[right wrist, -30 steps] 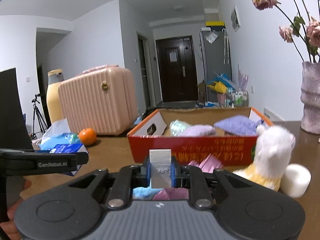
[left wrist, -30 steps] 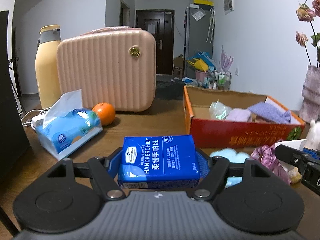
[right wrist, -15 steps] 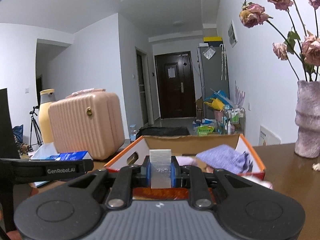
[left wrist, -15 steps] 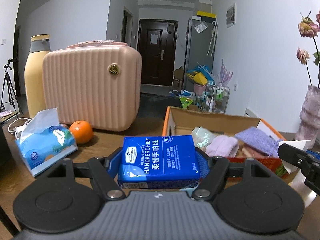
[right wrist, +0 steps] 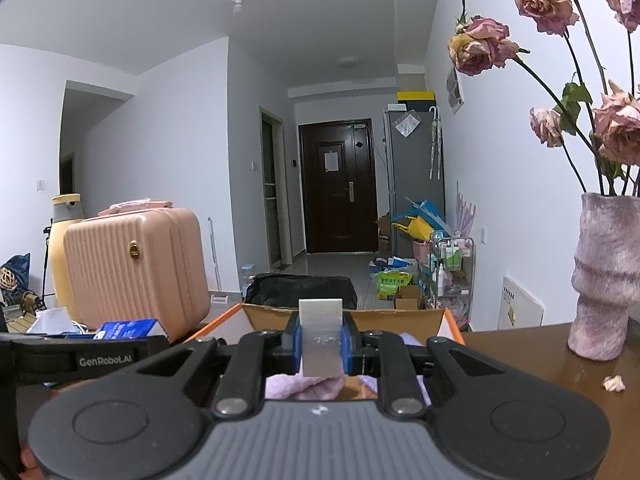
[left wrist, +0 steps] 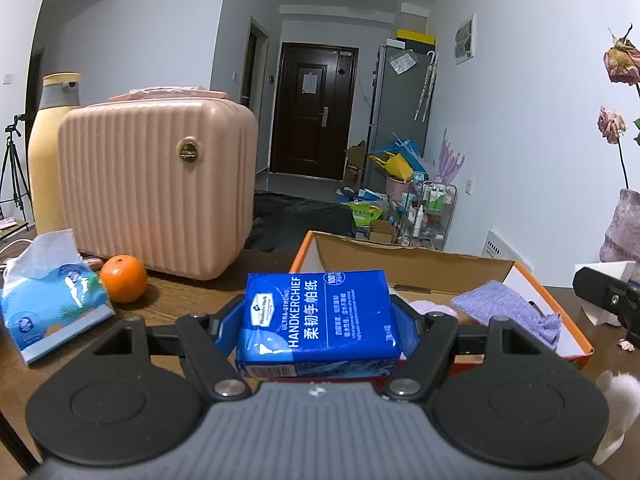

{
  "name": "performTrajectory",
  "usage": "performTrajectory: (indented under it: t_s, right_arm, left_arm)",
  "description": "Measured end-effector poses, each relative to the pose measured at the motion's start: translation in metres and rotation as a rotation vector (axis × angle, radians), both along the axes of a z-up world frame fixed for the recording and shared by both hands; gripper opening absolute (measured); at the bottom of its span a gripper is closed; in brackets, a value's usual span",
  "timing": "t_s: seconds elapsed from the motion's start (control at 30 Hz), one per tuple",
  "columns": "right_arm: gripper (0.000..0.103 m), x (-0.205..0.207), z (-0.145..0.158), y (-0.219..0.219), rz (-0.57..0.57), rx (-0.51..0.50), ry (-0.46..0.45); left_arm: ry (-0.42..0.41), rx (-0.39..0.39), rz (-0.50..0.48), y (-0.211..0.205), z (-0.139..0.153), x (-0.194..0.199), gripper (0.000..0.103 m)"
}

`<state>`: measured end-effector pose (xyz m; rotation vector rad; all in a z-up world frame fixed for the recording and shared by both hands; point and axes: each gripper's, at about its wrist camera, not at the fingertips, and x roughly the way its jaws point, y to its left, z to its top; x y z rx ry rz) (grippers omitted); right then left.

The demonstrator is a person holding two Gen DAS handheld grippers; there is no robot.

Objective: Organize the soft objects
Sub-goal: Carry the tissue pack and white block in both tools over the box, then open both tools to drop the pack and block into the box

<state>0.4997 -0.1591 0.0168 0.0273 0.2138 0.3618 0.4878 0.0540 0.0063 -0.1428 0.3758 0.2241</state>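
Note:
My left gripper (left wrist: 318, 320) is shut on a blue handkerchief tissue pack (left wrist: 316, 316) and holds it in the air at the near left rim of the orange cardboard box (left wrist: 400, 252). The box holds a lilac cloth (left wrist: 508, 310) and a pale pink soft item (left wrist: 432, 307). My right gripper (right wrist: 321, 340) is shut on a small white tissue pack (right wrist: 321, 336), raised above the same box (right wrist: 348, 314), with pink cloth (right wrist: 304, 386) just below it. The left gripper with its blue pack (right wrist: 128, 328) shows at the left of the right wrist view.
A pink ribbed case (left wrist: 156, 188), a yellow bottle (left wrist: 48, 144), an orange (left wrist: 123, 279) and a blue soft tissue pack (left wrist: 48, 300) stand left of the box. A purple vase (right wrist: 604, 276) with dried roses stands on the brown table (right wrist: 520, 344) to the right.
Both grippers have risen and moved forward over the box with their packs still held. The plush toy and loose cloths in front of the box have dropped out of view.

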Motion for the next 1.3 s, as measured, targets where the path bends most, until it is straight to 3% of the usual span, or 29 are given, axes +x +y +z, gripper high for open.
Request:
performTrajectory:
  t_s: [0.5,0.87,1.13,1.3]
  right_arm:
    - [0.018,0.05,0.018,-0.024,0.04,-0.022,-0.012]
    - [0.018,0.095,0.008,-0.027,0.106,-0.063,0.08]
    - [0.018,0.115,-0.003,-0.013,0.145,-0.158,0.14]
    - [0.018,0.12,-0.004,-0.013,0.149,-0.154,0.155]
  left_arm:
    - [-0.009,0.011,-0.004,-0.035,0.001,0.038,0.074]
    - [-0.005,0.013,0.015,-0.043,-0.001,0.067,0.074]
    - [0.008,0.026,0.027,-0.043,-0.005,0.082,0.074]
    - [0.019,0.03,0.032,-0.041,-0.008,0.089,0.074]
